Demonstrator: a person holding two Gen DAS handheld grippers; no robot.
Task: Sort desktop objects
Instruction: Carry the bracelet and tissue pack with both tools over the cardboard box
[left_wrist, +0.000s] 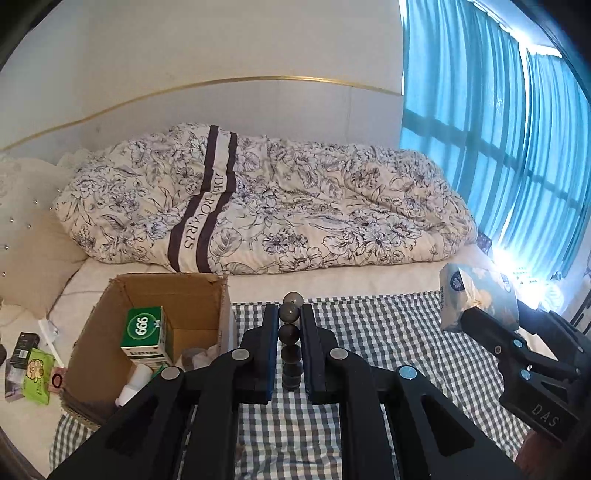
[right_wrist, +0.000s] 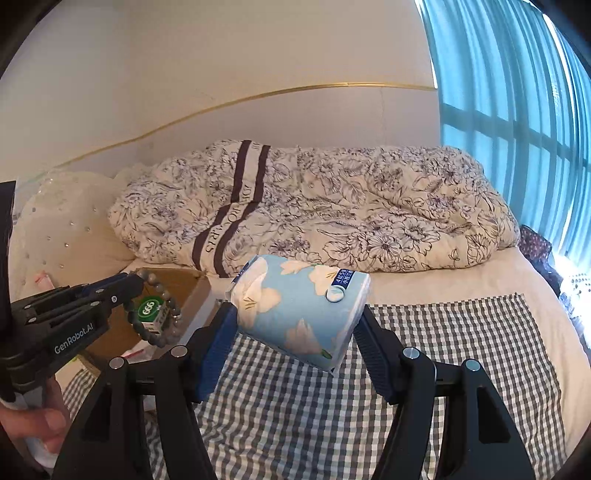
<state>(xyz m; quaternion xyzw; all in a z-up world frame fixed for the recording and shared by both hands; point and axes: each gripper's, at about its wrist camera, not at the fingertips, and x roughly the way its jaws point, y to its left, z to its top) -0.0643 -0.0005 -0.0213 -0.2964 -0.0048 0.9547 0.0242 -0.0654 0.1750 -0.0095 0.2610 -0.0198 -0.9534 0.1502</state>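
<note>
Above the checked cloth (left_wrist: 369, 332) spread on the bed (right_wrist: 461, 273), both claws are loaded. The left claw (left_wrist: 289, 314) is closed on a bead bracelet (left_wrist: 290, 334), its blue-padded fingers pinching the string of dark round beads, so that the loop hangs free below the tips in the right wrist view (right_wrist: 162, 310). It hovers just right of the cardboard box (left_wrist: 110, 314), which stands open at the left edge of the cloth and already holds a green-and-white carton (left_wrist: 146, 332) and some white items I cannot make out. The right claw (right_wrist: 295, 314) grips a wrapped toilet roll (right_wrist: 299, 306) in pale blue flowered film, held tilted above the cloth, well apart from the box.

My reading is that the bracelet is smooth, hard and probably strung on elastic, so the beads may roll and slip between the pads; pinching across one bead, as here, seems safest, and it should drop easily once released over the box. The roll is light and soft, and its film looks slippery. It will squash rather than break, so a firm squeeze across its round sides should do.

Loose packets (left_wrist: 35, 373) lie on the bed left of the box.
</note>
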